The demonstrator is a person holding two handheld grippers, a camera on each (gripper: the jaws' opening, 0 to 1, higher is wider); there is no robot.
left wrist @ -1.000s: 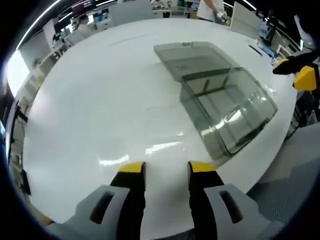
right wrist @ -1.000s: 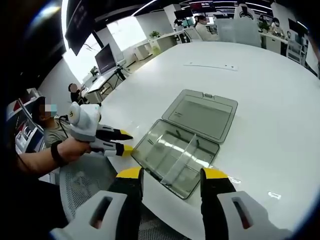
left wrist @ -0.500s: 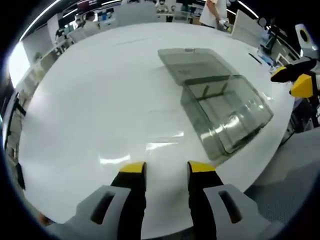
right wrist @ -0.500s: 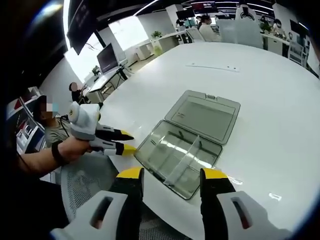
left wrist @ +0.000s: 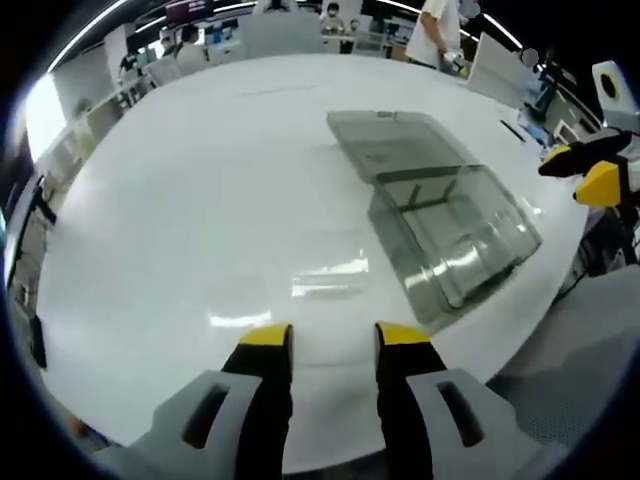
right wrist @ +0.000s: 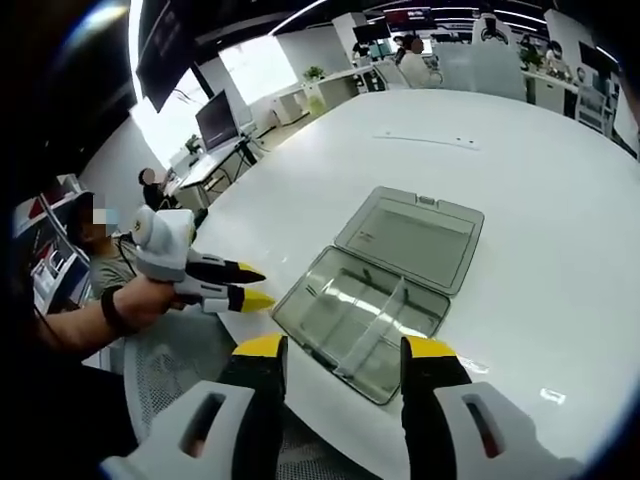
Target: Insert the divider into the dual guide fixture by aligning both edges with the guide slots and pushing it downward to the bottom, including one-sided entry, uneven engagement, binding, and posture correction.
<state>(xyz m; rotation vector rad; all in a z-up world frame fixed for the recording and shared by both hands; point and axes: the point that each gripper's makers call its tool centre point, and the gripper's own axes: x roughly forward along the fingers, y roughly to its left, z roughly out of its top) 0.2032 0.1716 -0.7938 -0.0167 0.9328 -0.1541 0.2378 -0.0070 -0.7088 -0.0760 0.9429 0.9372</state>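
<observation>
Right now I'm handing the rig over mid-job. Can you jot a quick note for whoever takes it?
Left claw: open, empty, above bare table.
Right claw: open, empty, near the table edge.
Box: clear, lid laid open flat behind it, by the table edge.
Divider: already standing across the box; whether it is fully down, I cannot tell.
Left: check both divider edges sit in their slots, push down if high.
</observation>
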